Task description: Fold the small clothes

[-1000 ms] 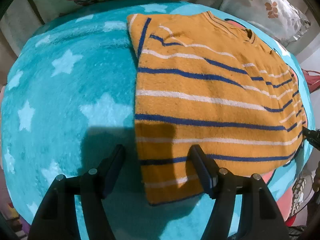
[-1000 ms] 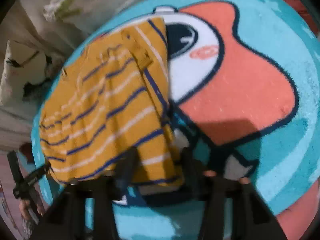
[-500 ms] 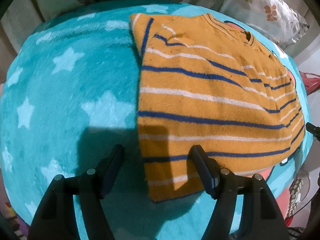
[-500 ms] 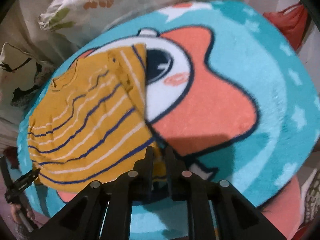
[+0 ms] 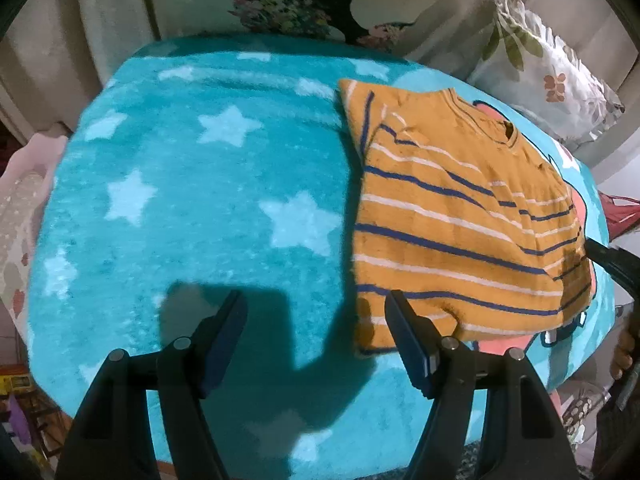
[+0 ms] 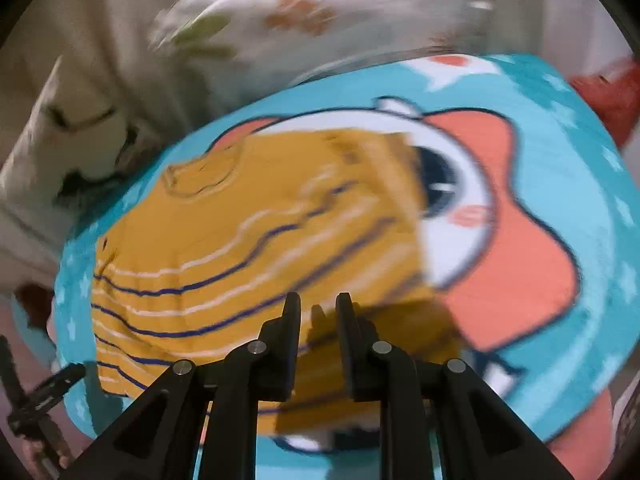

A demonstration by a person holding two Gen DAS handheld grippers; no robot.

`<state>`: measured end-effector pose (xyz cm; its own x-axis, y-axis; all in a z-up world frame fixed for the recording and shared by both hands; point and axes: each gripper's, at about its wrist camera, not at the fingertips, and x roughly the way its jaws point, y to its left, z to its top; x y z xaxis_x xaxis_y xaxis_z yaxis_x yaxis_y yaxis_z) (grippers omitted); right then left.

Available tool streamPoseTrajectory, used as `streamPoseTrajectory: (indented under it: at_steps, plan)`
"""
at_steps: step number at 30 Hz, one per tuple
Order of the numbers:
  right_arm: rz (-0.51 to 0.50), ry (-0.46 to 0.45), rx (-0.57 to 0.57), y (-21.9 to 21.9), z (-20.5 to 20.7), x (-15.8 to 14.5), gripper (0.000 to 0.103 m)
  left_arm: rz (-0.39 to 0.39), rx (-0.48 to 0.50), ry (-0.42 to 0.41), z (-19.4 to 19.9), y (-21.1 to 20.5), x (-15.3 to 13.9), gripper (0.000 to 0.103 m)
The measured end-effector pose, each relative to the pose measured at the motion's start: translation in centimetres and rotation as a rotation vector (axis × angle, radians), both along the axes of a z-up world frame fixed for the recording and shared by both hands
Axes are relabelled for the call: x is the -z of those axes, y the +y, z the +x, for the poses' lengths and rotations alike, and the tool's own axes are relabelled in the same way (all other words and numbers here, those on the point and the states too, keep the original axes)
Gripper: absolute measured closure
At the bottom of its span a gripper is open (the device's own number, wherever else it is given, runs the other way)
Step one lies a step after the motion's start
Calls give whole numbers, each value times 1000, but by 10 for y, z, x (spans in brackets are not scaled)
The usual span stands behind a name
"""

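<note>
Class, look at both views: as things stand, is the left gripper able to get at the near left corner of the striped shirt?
Probably yes. The left gripper is open and empty, its right finger already beside the shirt corner, with only bare blanket between.

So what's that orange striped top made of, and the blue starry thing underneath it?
The orange striped sweater looks like a soft knit, probably cotton or acrylic: matte, slightly fuzzy, with a ribbed neckline. The turquoise star blanket looks like plush fleece, with a short fluffy pile that catches light unevenly. The exact fibres can't be told.
</note>
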<state>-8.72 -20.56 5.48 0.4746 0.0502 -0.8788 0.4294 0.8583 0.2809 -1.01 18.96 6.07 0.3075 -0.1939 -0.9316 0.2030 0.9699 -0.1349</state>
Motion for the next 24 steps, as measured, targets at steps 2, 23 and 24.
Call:
streamPoseTrajectory:
  at_steps: [2,23,24]
  plan:
    - [3,18,-32,14,22,13,84,-1,-12,-3,-3,6,-4,33]
    - [-39,36,-386,177,97,7,75,27,-138,37,-7,68,1,33]
    - [-41,41,-402,185,102,10,75,29,-140,40,-8,70,2,33]
